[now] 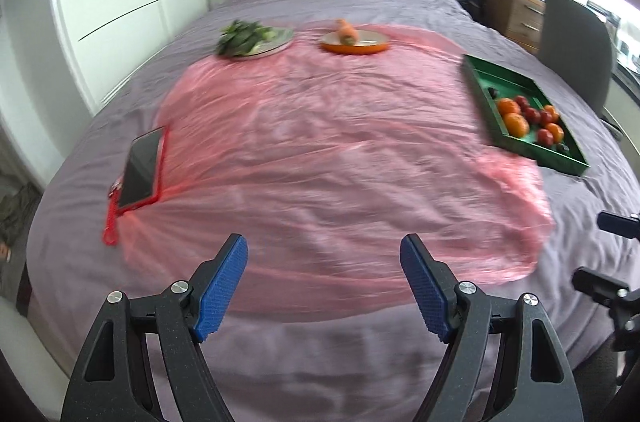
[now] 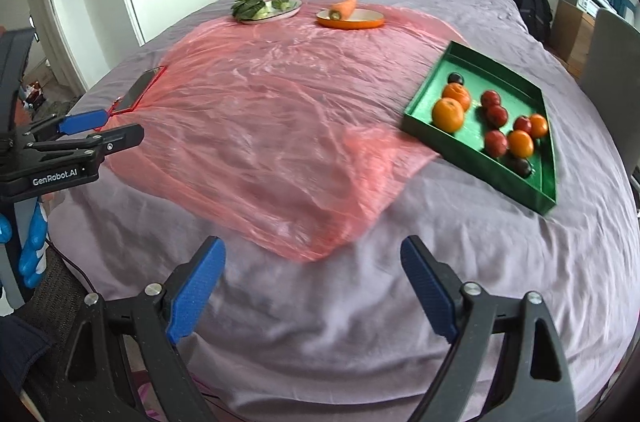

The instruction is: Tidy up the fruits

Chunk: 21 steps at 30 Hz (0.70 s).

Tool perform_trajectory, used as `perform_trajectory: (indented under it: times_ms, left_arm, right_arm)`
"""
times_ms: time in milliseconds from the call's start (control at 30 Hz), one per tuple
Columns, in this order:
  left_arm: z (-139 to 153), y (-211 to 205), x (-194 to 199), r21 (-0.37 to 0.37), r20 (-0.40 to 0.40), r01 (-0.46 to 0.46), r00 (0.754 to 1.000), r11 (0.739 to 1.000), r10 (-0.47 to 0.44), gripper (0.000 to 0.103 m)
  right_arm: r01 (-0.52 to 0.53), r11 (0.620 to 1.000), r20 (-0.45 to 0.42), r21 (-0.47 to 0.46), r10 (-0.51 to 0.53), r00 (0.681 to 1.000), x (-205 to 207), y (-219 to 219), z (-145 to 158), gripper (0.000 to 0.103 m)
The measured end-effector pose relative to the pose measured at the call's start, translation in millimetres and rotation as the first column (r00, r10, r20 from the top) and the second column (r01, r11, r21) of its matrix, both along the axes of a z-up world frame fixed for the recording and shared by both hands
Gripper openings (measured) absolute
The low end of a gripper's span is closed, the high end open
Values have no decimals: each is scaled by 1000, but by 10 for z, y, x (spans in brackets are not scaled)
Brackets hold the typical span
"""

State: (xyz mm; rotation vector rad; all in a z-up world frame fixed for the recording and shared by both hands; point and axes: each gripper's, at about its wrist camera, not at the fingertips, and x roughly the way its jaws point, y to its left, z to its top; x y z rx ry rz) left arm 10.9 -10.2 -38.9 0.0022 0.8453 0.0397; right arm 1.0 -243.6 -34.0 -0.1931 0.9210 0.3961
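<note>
Both grippers, left gripper (image 1: 324, 262) and right gripper (image 2: 314, 264), empty with jaws apart; risk: fruit at two o'clock in green tray (image 2: 476, 164) rolling on soft bedding.

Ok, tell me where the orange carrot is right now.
In both wrist views the orange carrot lies on the orange-rimmed plate at the far edge of the pink plastic sheet, just right of the plate of leafy greens.

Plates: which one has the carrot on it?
The orange plate, right of the pale plate, which holds leafy greens instead. The carrot lies on it.
</note>
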Motion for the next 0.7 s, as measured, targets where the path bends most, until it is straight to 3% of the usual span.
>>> perform_trajectory:
  times_ms: [267, 700]
  left_arm:
    - [-182, 450, 173, 36, -22, -137, 990, 990, 138, 74]
    - [-386, 1012, 908, 84, -25, -310, 949, 947, 313, 74]
  right_arm:
    - [-88, 996, -5, -24, 88, 996, 205, 188, -40, 103]
    - [-244, 968, 24, -64, 246, 969, 1221, 725, -180, 103]
